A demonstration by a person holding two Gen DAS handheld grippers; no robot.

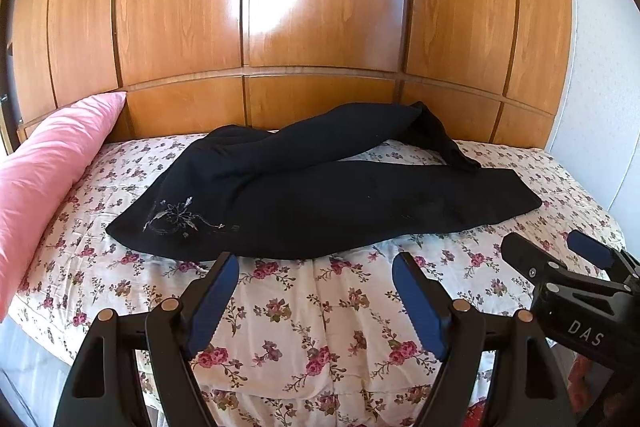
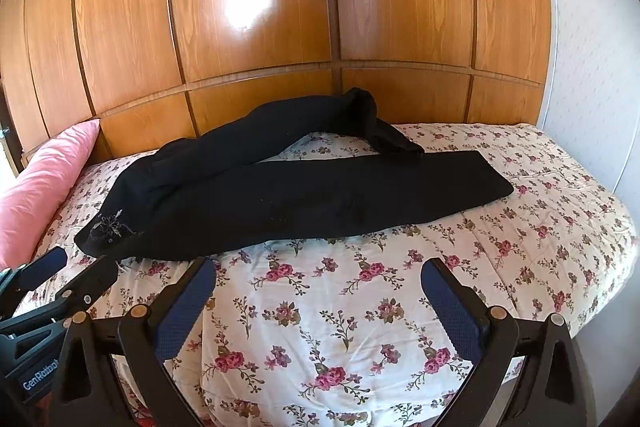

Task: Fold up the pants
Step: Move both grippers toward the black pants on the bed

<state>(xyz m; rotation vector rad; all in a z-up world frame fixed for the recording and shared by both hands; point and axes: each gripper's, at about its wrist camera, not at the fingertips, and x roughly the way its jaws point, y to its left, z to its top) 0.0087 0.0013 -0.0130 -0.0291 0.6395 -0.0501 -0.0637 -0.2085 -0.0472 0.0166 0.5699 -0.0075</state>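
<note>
Black pants (image 1: 320, 195) lie soft and limp on the bed (image 1: 320, 307), far leg crumpled; pinch the waistband beside the embroidery (image 1: 180, 215). Both jaws gape wide, empty.

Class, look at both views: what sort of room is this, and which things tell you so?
Most likely a bedroom: a bed with a floral cover, a pink pillow at one end, and glossy wooden panels, probably wardrobe doors, behind it.

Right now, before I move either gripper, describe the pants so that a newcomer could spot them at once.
Start at the bed with the floral cover before the wooden wall panels. Across its middle lie the black pants, waist toward the pink pillow. They are the only dark item, one leg flat, the other bent back, with pale embroidery near the waist.
</note>
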